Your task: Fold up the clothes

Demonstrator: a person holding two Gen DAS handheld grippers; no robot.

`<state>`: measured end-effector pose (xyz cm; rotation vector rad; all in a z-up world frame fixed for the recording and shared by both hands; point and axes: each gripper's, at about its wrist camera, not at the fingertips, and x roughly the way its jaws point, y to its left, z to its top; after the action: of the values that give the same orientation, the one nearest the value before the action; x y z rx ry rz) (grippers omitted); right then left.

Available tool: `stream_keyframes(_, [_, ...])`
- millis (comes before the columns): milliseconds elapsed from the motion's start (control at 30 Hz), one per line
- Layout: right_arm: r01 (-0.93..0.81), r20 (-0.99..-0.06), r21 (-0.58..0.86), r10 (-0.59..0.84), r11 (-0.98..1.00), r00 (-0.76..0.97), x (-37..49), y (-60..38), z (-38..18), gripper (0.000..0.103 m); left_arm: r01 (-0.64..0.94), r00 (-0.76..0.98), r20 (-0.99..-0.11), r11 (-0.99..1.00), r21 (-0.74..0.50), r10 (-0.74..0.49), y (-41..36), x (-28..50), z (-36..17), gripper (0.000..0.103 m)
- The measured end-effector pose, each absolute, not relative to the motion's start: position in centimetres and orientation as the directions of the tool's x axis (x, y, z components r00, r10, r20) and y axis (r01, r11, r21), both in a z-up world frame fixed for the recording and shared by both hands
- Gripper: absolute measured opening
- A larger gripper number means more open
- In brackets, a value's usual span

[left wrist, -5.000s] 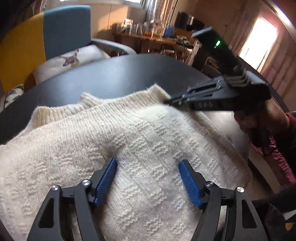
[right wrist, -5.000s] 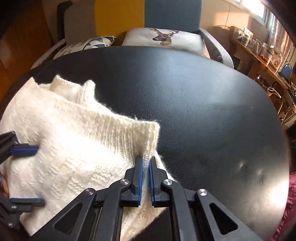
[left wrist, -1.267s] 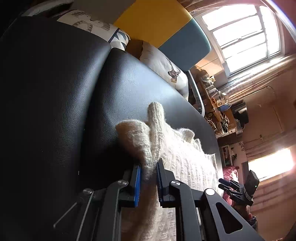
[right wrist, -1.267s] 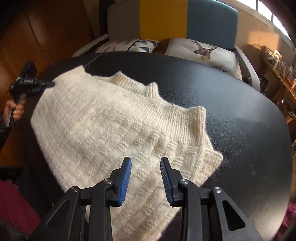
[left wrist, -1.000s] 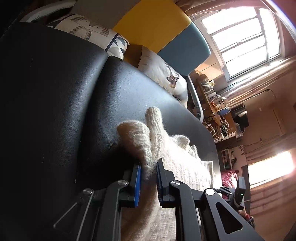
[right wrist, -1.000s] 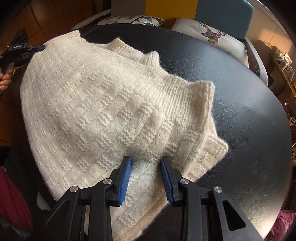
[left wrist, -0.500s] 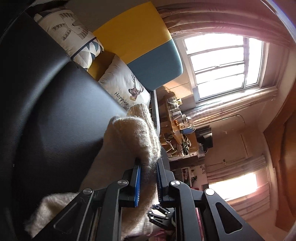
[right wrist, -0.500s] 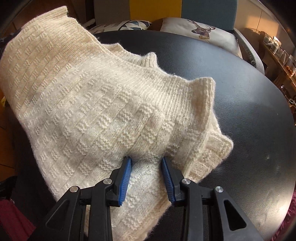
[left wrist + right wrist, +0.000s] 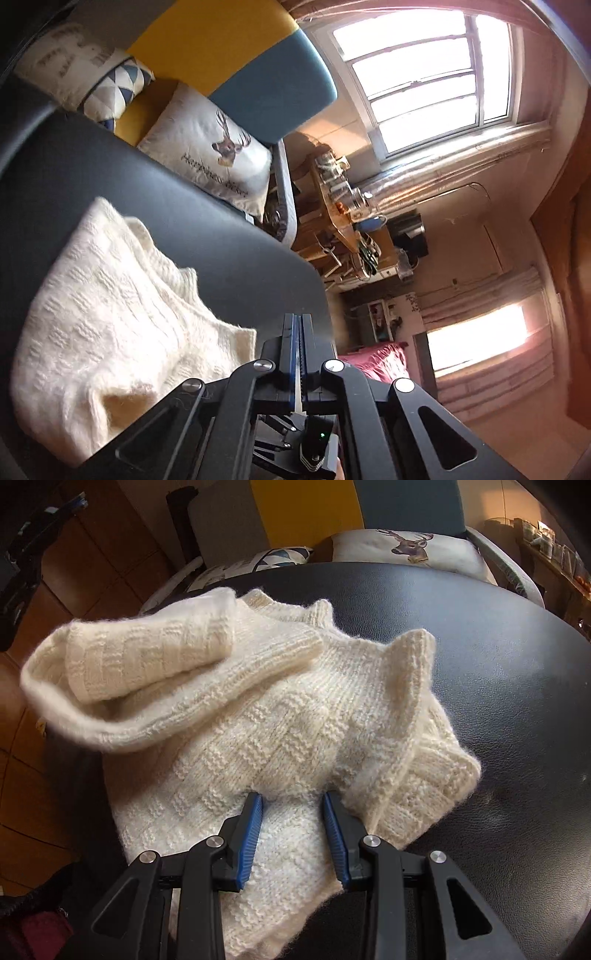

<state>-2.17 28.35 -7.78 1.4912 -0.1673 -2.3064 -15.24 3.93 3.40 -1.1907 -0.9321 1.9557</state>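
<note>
A cream knitted sweater [image 9: 295,720] lies bunched on the black table [image 9: 498,646]. One part of it is flopped over at the upper left and looks blurred. My right gripper [image 9: 291,799] is open, its blue fingers [image 9: 251,827] set down on the sweater's near part with knit between them. In the left wrist view the sweater [image 9: 110,314] lies to the left on the table [image 9: 184,206]. My left gripper [image 9: 298,325] is above the table edge, shut with no cloth between its pads. Below it a black tool with a green light [image 9: 319,437] shows.
A yellow and blue sofa with a deer cushion [image 9: 406,550] stands behind the table. A cluttered wooden side table [image 9: 340,206] and bright windows lie beyond. A wooden floor [image 9: 22,775] runs along the table's left edge. A dark blurred shape [image 9: 33,542] hangs at the upper left.
My left gripper lifted a pinched corner of the sweater, swung it over and let it go; its pads are now closed on nothing. The right gripper stayed pressed on the sweater.
</note>
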Motion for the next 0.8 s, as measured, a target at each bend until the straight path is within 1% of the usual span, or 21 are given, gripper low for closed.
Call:
stream_keyframes(100, [0.263, -0.845, 0.315, -0.396, -0.912, -0.361, -1.8, 29.0, -7.7, 0.036, -0.242, -0.32, -0.56, -0.638, -0.731, 0.764, 4.1, -14.5, 2.9, 0.003])
stream_keyframes(167, [0.269, -0.851, 0.303, -0.387, -0.914, -0.354, -1.7, 29.0, -7.6, 0.036, -0.342, -0.282, -0.666, -0.721, -0.603, 0.691, 4.4, -13.6, 2.8, 0.01])
stream_keyframes(200, [0.271, -0.854, 0.299, -0.384, -0.915, -0.352, -1.6, 29.1, -7.5, 0.035, -0.38, -0.281, -0.714, -0.758, -0.53, 0.641, 4.4, -13.2, 2.7, 0.016])
stream_keyframes(267, [0.27, -0.855, 0.297, -0.381, -0.916, -0.351, -1.4, 29.3, -7.4, 0.035, -0.443, -0.31, -0.767, -0.799, -0.407, 0.562, 4.0, -12.3, 3.1, 0.021])
stream_keyframes(300, [0.27, -0.856, 0.296, -0.38, -0.916, -0.351, -1.3, 29.5, -7.3, 0.035, -0.48, -0.318, -0.778, -0.8, -0.361, 0.542, 3.6, -12.1, 3.4, 0.026])
stream_keyframes(333, [0.266, -0.855, 0.301, -0.383, -0.916, -0.35, -1.2, 29.7, -7.3, 0.035, -0.508, -0.345, -0.787, -0.807, -0.302, 0.512, 3.5, -12.0, 3.9, 0.035])
stream_keyframes(367, [0.259, -0.851, 0.316, -0.394, -0.913, -0.349, -1.2, 30.1, -7.3, 0.035, -0.532, -0.377, -0.793, -0.813, -0.237, 0.478, 3.4, -12.0, 4.4, 0.04])
stream_keyframes(400, [0.251, -0.846, 0.331, -0.403, -0.91, -0.348, -1.1, 30.5, -7.3, 0.035, -0.557, -0.389, -0.801, -0.809, -0.188, 0.455, 3.6, -12.1, 4.6, 0.054])
stream_keyframes(433, [0.245, -0.843, 0.339, -0.408, -0.909, -0.349, -1.1, 30.8, -7.3, 0.035, -0.583, -0.396, -0.809, -0.8, -0.143, 0.434, 3.9, -12.4, 4.8, 0.063])
stream_keyframes(500, [0.245, -0.847, 0.33, -0.4, -0.912, -0.351, -0.8, 31.0, -7.3, 0.035, -0.648, -0.358, -0.828, -0.753, -0.112, 0.431, 5.3, -12.6, 4.9, 0.065])
stream_keyframes(533, [0.245, -0.849, 0.323, -0.394, -0.914, -0.351, -0.7, 31.0, -7.2, 0.035, -0.695, -0.34, -0.846, -0.716, -0.068, 0.411, 6.7, -12.4, 4.6, 0.07])
stream_keyframes(567, [0.244, -0.852, 0.318, -0.389, -0.916, -0.35, -0.7, 31.1, -7.2, 0.035, -0.74, -0.329, -0.863, -0.672, -0.016, 0.383, 8.2, -12.1, 4.3, 0.073])
stream_keyframes(633, [0.246, -0.853, 0.314, -0.386, -0.917, -0.351, -0.4, 31.4, -7.1, 0.035, -0.827, -0.314, -0.909, -0.55, 0.119, 0.275, 11.3, -11.3, 2.2, 0.075])
stream_keyframes(733, [0.249, -0.85, 0.313, -0.387, -0.917, -0.358, 0.0, 32.0, -7.1, 0.035, -0.897, -0.227, -0.958, -0.42, 0.135, 0.177, 13.7, -10.5, -1.1, 0.075])
stream_keyframes(800, [0.253, -0.844, 0.315, -0.392, -0.915, -0.366, 0.4, 32.5, -7.1, 0.035, -0.908, -0.189, -0.971, -0.403, 0.117, 0.144, 14.6, -10.6, -2.7, 0.075])
